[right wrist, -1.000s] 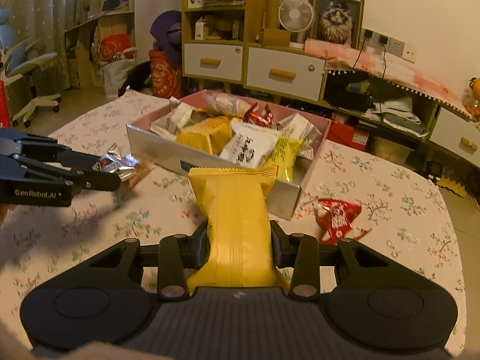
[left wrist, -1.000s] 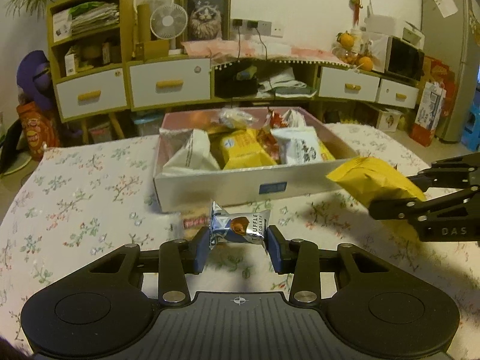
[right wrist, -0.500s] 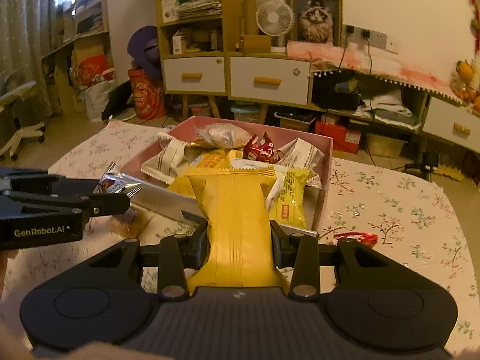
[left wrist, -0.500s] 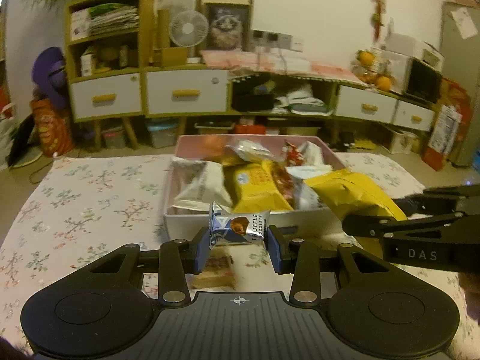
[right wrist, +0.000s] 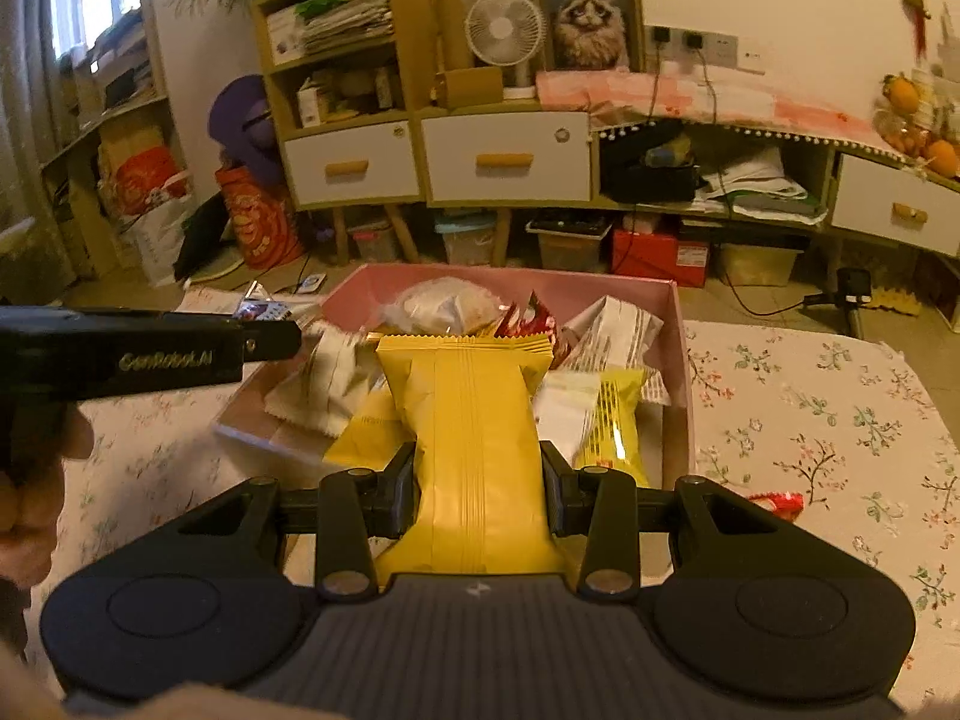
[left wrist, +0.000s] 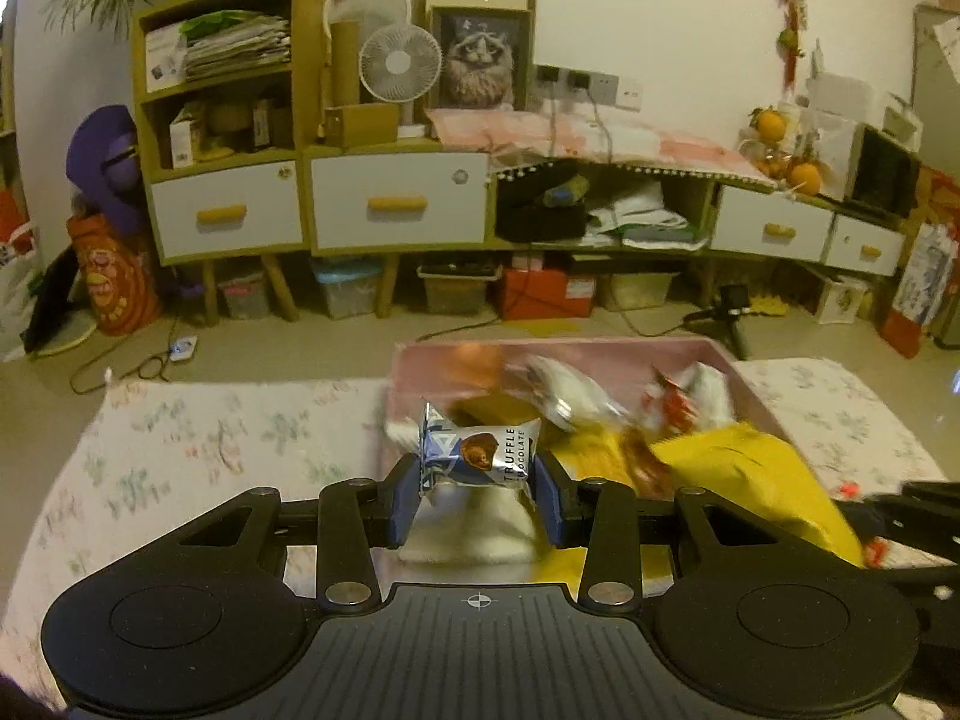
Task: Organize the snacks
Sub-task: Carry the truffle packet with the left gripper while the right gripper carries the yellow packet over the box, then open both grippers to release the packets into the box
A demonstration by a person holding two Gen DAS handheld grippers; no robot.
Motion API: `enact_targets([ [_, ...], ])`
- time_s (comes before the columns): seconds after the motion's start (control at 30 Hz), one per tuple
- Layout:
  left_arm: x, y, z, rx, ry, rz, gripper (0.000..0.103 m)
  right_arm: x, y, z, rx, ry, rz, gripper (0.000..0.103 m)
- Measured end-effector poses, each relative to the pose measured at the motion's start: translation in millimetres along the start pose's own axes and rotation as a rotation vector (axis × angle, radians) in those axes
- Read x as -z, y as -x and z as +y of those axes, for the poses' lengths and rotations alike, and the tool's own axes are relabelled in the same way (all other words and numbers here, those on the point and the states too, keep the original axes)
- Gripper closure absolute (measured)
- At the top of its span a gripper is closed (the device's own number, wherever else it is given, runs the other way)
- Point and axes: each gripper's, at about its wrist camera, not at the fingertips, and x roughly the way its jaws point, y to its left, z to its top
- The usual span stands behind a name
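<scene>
My left gripper [left wrist: 478, 489] is shut on a silver-blue truffle chocolate packet [left wrist: 480, 457] and hangs over the near left part of the pink box [left wrist: 576, 354]. My right gripper [right wrist: 478, 483] is shut on a long yellow snack pack [right wrist: 474, 426], held over the near side of the same pink box [right wrist: 678, 348]. The box holds several white, yellow and red packets. In the right wrist view the left gripper [right wrist: 264, 330] reaches in from the left with the chocolate [right wrist: 261, 309] at its tip. The yellow pack [left wrist: 750, 480] shows at the right of the left wrist view.
The box stands on a table with a floral cloth [right wrist: 810, 420]. A red wrapper [right wrist: 777, 504] lies on the cloth right of the box. A hand [right wrist: 36, 480] grips the left tool. Cabinets with drawers [left wrist: 396, 204], fans and floor clutter stand behind the table.
Both grippers moved forward from in front of the box to over it, carrying their snacks. The left one rose and travelled further. The red wrapper now lies beside the right gripper.
</scene>
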Motion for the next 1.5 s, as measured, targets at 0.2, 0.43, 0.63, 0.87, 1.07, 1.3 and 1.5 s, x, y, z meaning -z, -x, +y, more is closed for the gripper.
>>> enact_targets([
  [0.2,-17,-32,7,0.018,-0.050,0.029,0.065,-10,-14,-5,0.029,-0.075,-0.023,0.066],
  [0.43,-22,-64,1,0.036,-0.127,0.061,0.065,-13,-30,-3,0.066,-0.097,-0.038,0.066],
  [0.63,-21,-80,4,0.041,-0.122,0.075,0.063,-19,-34,-3,0.035,-0.165,-0.051,0.063],
  [0.87,-20,-82,11,0.053,-0.086,0.058,0.057,-18,-33,-4,0.006,-0.184,-0.062,0.047],
  [1.07,-20,-78,11,0.048,-0.087,0.050,0.046,-21,-31,-3,-0.003,-0.182,-0.066,0.037],
  [1.3,-17,-70,10,0.040,-0.095,0.051,0.039,-22,-28,-4,0.004,-0.179,-0.074,0.035],
  [1.5,-15,-62,9,0.036,-0.097,0.055,0.035,-24,-19,-10,0.016,-0.193,-0.091,0.029],
])
